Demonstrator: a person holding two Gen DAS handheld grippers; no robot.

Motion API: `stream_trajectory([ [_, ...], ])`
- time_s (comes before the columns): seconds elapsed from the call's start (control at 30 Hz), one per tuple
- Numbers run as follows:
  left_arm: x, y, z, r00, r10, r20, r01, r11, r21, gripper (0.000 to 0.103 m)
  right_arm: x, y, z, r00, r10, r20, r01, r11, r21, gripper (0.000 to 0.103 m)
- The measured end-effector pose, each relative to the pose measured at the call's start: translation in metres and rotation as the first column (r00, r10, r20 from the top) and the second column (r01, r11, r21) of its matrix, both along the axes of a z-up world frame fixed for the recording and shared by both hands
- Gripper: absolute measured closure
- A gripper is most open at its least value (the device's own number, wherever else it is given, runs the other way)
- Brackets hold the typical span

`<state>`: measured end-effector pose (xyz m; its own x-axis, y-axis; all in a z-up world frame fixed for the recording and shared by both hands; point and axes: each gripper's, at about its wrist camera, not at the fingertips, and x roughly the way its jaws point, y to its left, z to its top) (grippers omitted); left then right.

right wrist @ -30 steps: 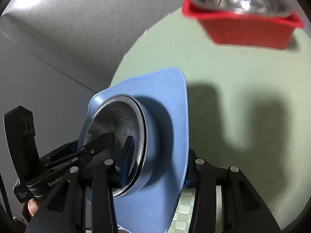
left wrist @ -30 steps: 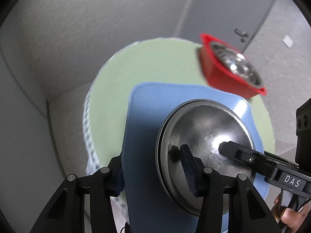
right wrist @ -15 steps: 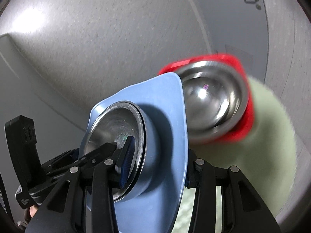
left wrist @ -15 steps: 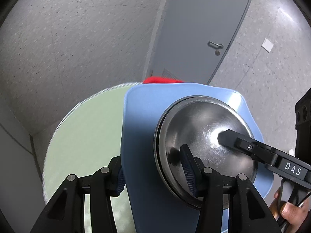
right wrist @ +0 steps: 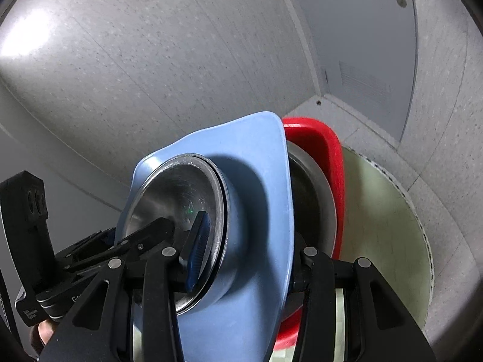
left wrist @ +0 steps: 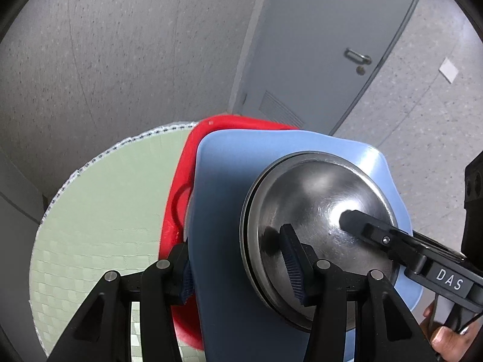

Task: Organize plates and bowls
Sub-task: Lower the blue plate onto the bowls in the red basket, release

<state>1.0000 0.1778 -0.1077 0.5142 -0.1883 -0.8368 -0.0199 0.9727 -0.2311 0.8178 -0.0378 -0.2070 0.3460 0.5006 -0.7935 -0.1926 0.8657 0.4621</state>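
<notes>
Grippers nearest the lens: left gripper (left wrist: 238, 264) closed across the rim of the blue plate (left wrist: 229, 199) and the steel bowl (left wrist: 317, 211) nested in it, one padded finger inside the bowl, the other behind the plate. Right gripper (right wrist: 247, 250) clamps the same pair from the opposite side, same split of fingers.

Plate and bowl held on edge, faces near vertical, bowl mouth turned toward the left gripper's side; the plate's long axis runs roughly away from the cameras.

Handling, as a judgement: both stiff; steel smooth and likely to slide inside the plate if tipped, so pinching rim and bowl together looks the sound hold. Plate probably light plastic.

Just beyond, a red basin (right wrist: 332, 163) holding a second steel bowl (right wrist: 311, 199), close behind the blue plate; contact cannot be told. Farther, green round table (left wrist: 114, 199).
</notes>
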Motion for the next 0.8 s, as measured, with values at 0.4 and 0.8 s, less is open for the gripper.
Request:
stream_trajectory([
  [0.4,0.019,-0.020,-0.010,1.000,-0.002,-0.015,0.002,1.000,0.026,0.053,0.005,0.003,-0.007,1.000,0.021,0.004,-0.021,1.000,-0.015,0.041],
  [0.8,-0.019,-0.022,0.014,0.995,0.050,0.081,-0.055,0.996,0.066,0.021,-0.007,-0.005,0.016,0.999,0.004,0.046,-0.003,1.000,-0.019,0.025],
])
